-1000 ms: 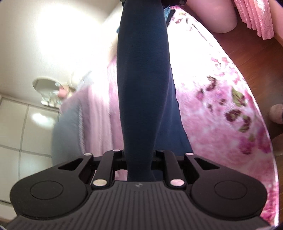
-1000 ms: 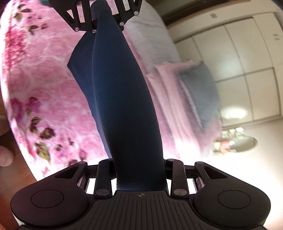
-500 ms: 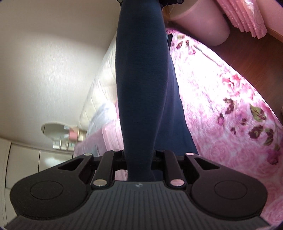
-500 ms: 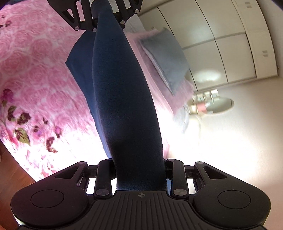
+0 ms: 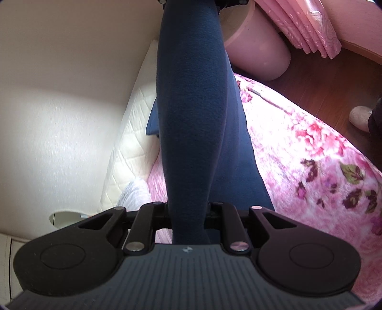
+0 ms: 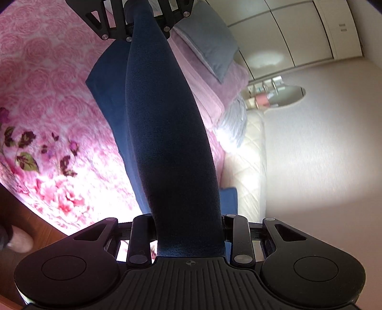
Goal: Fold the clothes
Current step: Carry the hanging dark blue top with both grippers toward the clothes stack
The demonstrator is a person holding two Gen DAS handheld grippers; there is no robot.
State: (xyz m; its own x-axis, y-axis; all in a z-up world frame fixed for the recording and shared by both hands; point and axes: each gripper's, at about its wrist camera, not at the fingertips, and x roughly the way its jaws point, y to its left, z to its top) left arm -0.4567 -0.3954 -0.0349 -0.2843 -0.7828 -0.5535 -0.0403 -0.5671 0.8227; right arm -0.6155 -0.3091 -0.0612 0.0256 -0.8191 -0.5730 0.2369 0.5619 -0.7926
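Observation:
A navy blue fleece garment (image 5: 191, 107) is stretched in a thick band between the two grippers, above a bed with a pink floral blanket (image 5: 310, 155). My left gripper (image 5: 188, 214) is shut on one end of it, its fingertips buried in the cloth. In the right wrist view the same garment (image 6: 167, 143) runs from my right gripper (image 6: 188, 233), shut on the other end, up to the left gripper (image 6: 136, 21) at the top. A loose flap of the garment hangs down to the blanket (image 6: 47, 95).
A white quilted headboard (image 5: 133, 133) meets a pale wall. A grey pillow (image 6: 210, 47) and a folded pink blanket (image 6: 203, 90) lie near it. A pink round tub (image 5: 257, 54), a pink curtain (image 5: 305, 23), the wooden floor (image 5: 322, 83) and a slipper (image 5: 360, 116) lie beyond the bed.
Both grippers have swung and rolled together with the garment held taut between them. The headboard and wall have come into view; the bed has slid sideways in both views.

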